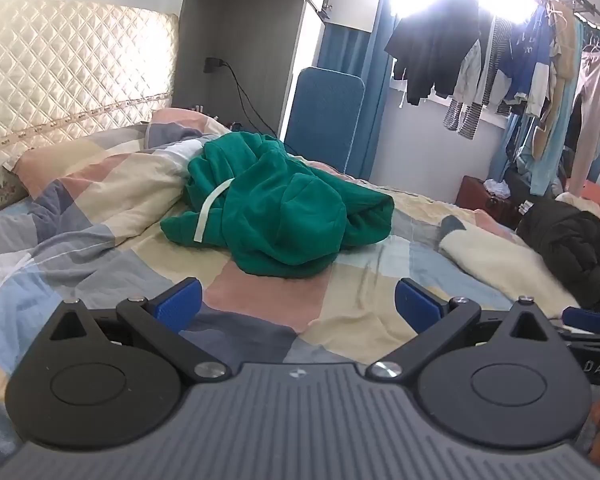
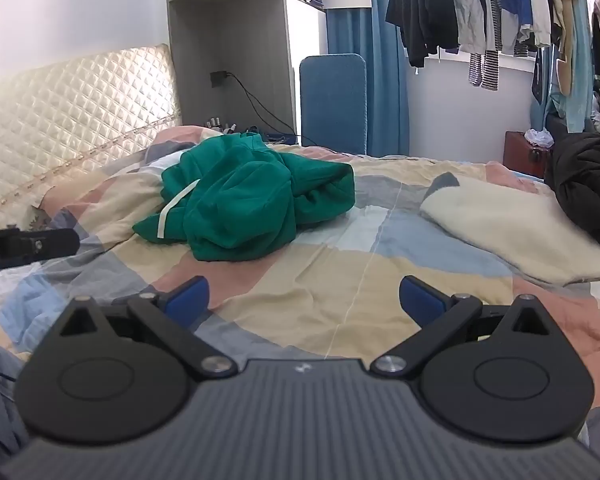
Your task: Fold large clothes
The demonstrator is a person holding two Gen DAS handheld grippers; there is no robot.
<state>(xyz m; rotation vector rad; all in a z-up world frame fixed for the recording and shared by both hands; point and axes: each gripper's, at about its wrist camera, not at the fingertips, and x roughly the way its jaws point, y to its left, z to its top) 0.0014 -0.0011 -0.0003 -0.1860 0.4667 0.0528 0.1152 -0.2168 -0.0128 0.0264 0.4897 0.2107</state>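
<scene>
From the quilted headboard (image 2: 72,104) at the bed's left edge, the patchwork quilt (image 2: 340,292) lies bare beneath the empty, wide-apart left gripper (image 1: 298,300) and right gripper (image 2: 304,298), the crumpled green sweatshirt (image 2: 244,204) mid-bed, perhaps a black jacket (image 2: 588,184) at the right edge.

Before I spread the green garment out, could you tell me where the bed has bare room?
Free: the patchwork quilt between the grippers and the green garment, reaching right to the cream blanket. Crowded: the black jacket at far right, rumpled bedding left.
</scene>
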